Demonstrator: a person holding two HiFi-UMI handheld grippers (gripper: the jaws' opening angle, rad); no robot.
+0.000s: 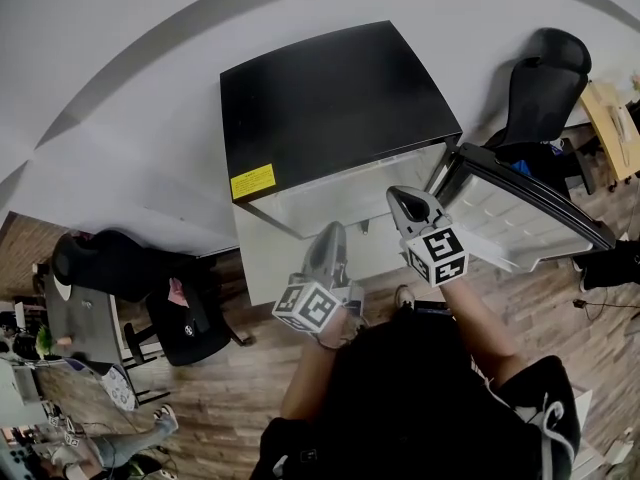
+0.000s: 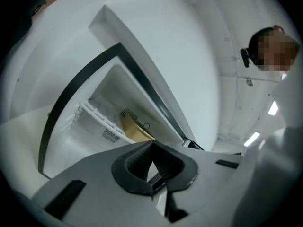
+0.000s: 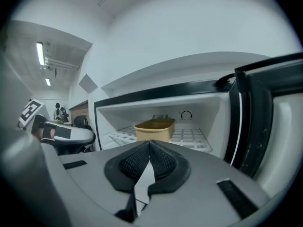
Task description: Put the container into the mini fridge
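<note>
The mini fridge [image 1: 330, 98] has a black top and a white body, and its door [image 1: 520, 213] hangs open to the right. Inside, a tan open-topped container [image 3: 154, 129] rests on the white wire shelf [image 3: 191, 137]; the left gripper view also catches the container [image 2: 135, 129]. My left gripper [image 2: 151, 143] is shut and empty, held just outside the fridge opening at its left. My right gripper [image 3: 149, 143] is shut too, with nothing between its jaws, and points straight into the compartment a short way in front of the container.
A black office chair [image 1: 540, 88] stands behind the open door, with a wooden desk [image 1: 615, 123] beyond it. Another black chair [image 1: 185, 318] stands on the wood floor to the fridge's left. A white wall runs behind the fridge.
</note>
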